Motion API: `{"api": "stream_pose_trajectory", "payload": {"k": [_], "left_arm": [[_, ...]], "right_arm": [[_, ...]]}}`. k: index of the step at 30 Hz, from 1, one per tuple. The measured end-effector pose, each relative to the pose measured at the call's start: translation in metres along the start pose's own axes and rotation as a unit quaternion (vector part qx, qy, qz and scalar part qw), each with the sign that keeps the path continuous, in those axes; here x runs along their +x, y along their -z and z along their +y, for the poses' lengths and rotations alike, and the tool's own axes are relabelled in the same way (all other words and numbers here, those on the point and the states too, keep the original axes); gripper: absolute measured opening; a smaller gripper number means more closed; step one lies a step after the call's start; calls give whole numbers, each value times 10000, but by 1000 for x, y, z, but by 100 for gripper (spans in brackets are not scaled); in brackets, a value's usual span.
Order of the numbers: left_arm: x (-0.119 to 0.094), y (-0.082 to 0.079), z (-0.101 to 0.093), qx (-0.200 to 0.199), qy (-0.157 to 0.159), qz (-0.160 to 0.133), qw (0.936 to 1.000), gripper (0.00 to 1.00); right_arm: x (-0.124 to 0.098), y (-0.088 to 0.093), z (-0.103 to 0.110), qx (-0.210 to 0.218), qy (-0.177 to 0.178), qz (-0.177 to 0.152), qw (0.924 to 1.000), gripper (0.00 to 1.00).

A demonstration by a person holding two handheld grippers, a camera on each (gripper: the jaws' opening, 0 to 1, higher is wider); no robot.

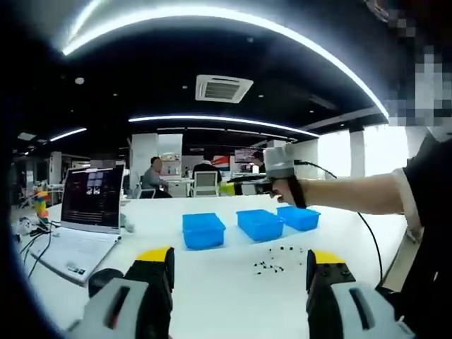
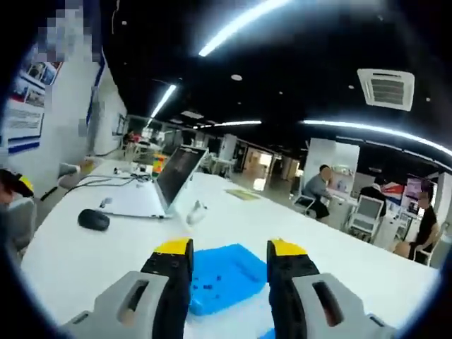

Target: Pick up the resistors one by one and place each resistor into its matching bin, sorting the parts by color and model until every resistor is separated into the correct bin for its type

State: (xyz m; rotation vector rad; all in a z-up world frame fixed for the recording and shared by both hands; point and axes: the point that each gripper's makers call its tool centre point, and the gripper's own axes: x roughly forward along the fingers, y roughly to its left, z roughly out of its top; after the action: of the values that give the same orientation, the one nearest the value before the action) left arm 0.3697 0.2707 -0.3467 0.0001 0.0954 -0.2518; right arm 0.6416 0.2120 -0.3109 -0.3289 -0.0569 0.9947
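Both hand-held grippers are open and empty: left hand-held gripper [image 1: 240, 272] should descend squarely over one resistor [image 1: 270, 266], while right hand-held gripper [image 2: 228, 265] hovers above a blue bin [image 2: 224, 282].

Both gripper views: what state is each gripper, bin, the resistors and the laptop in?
Left gripper: open, empty.
Right gripper: open, empty, above a bin.
Left bin: upright on the table.
Middle bin: upright.
Right bin: upright.
Resistors: scattered loose on the table.
Laptop: lid open, screen on.

Three blue bins [image 1: 259, 224] behind scattered resistors [image 1: 275, 260]; left gripper [image 1: 240, 265] jaws apart.
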Motion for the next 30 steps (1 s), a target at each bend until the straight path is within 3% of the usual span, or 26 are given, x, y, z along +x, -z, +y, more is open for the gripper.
{"api": "stream_pose_trajectory", "payload": {"k": [5,9,12,18,21,24,30], "left_arm": [[12,1,-24,102,466,14,9989,76],[19,1,-32,111,629,9,9980,76],[23,-1,-36,136,703,-4,9974,76],[28,-8,-40,187,796,-53,9966,76],[30,-10,-41,153,830,-82,9964,76],[31,-8,-45,157,883,-40,9960,76],[30,-1,-51,195,914,84,9956,76]], "right_arm": [[-85,23,0,229,253,-9,9994,43],[-168,44,5,734,667,-64,9950,42],[-214,56,15,762,786,-22,9940,41],[-306,72,29,1130,1562,-20,9812,40],[-340,77,38,1124,1775,108,9776,40],[-359,80,43,1185,1912,241,9741,39],[-366,83,36,1161,1949,440,9729,38]]}}
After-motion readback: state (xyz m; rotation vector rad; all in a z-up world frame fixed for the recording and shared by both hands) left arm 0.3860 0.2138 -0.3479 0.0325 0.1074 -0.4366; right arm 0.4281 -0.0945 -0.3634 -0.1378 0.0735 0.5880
